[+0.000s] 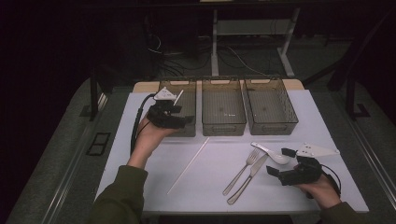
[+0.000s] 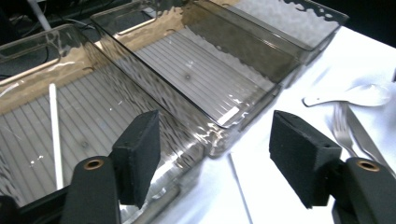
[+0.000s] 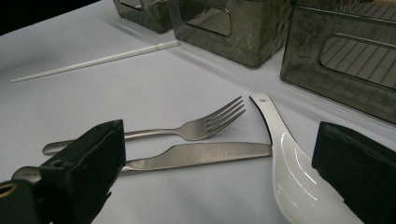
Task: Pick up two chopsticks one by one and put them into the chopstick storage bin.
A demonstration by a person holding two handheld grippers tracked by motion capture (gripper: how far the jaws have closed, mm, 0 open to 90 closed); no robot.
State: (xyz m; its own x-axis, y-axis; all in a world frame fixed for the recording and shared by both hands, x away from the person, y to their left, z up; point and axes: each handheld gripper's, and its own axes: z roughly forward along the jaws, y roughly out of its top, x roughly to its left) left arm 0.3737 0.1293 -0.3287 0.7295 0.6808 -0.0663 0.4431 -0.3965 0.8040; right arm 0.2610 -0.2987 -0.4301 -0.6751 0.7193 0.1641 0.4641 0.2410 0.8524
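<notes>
Over the far-left bin (image 1: 184, 100) we held the left tool (image 1: 180, 113) spread, empty; the right tool (image 1: 282, 163) gaped around the white spoon (image 1: 273, 153).

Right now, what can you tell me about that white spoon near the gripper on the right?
The white spoon looks like glossy ceramic, a soup spoon with a deep oval bowl and a short flat handle with a small hole at its end. It lies bowl-up on the white table, handle pointing toward the bins. The knife tip meets its handle; the fork lies just beyond. The right gripper stands open beside its bowl, not gripping it.
</notes>
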